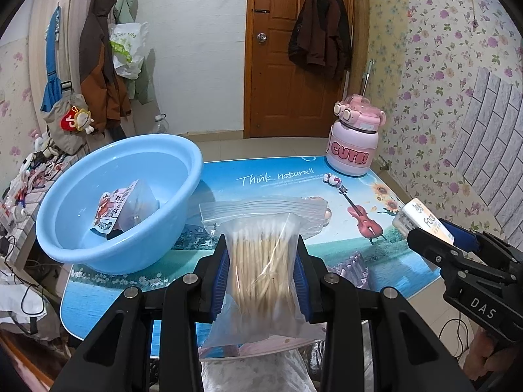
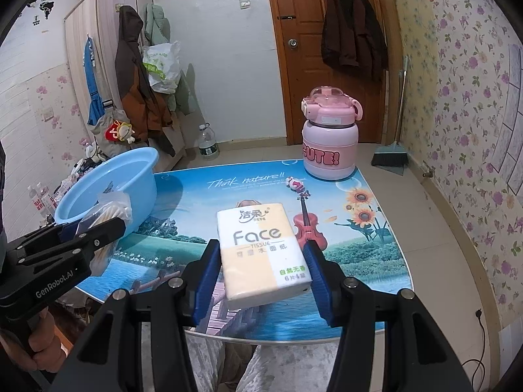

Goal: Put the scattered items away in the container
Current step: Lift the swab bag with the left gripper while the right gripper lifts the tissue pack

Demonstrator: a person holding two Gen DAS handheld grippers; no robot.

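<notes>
Left wrist view: the left hand-held gripper (image 1: 263, 268) is clenching a clear zip bag of cotton swabs (image 1: 261, 261), blue pads pressing its sides, and holding it up over the worktop's (image 1: 294, 176) near edge. The light-blue basin (image 1: 130, 176), i.e. the container, is sitting at the worktop's left edge w/ a printed packet (image 1: 121, 209) already lying inside. A pink jug (image 1: 354, 140) is standing at the far right corner; a small charm (image 1: 332, 179) is lying just in front of it. At right, the right hand-held gripper (image 1: 434, 228) is coming into frame, gripping a tissue pack (image 1: 421, 219).

Right wrist view: the right gripper (image 2: 261, 277) is grasping the "Face" tissue pack (image 2: 261, 251) between its blue pads, abt mid-opening, over the worktop's (image 2: 359, 261) near edge. The basin (image 2: 130, 176) is sitting well to the left, by the far left corner. The left gripper (image 2: 94, 235) w/ the swab bag (image 2: 108, 209) is hovering just beside the basin's near rim. The jug (image 2: 328, 140) is standing at the far edge.

Step in hand, as I judge it: both items are lifted and being carried; neither is in the basin yet. Next move prob. calls for swinging the swab bag over the rim and releasing it, then bringing the tissue pack leftward w/o the two grippers colliding.
</notes>
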